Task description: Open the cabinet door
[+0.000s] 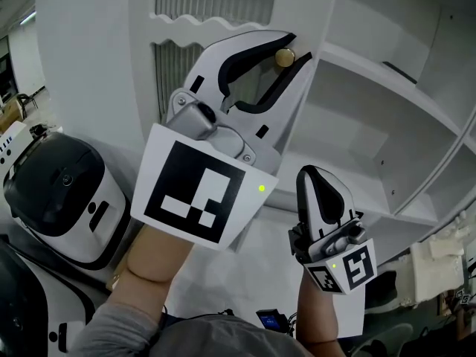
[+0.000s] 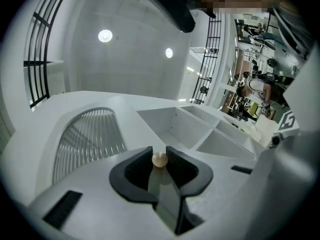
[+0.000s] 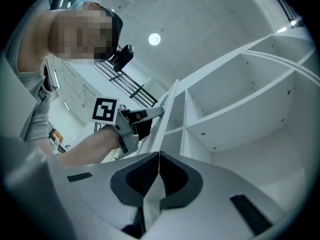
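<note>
A white cabinet door is seen from below in the head view, filling the upper middle of the frame. It is set with a ribbed glass panel, and a scalloped white rail runs across it below a second ribbed pane. In the left gripper view the ribbed panel is shown with an arched top. A small round brass-coloured knob is mounted near the door's free edge. The left gripper is raised to it, and its black-lined jaws are clamped on the knob, one pad pressed to each side. The door is swung away from the cabinet body. In the right gripper view it is seen almost edge-on, with the left gripper on its far side. To the right of the door, white shelves and upright dividers are exposed. The right gripper is held lower, just right of the left one and apart from the cabinet. Its jaws are closed together, pad against pad. A white-and-black machine is visible at the lower left of the head view, well apart from the door.
</note>
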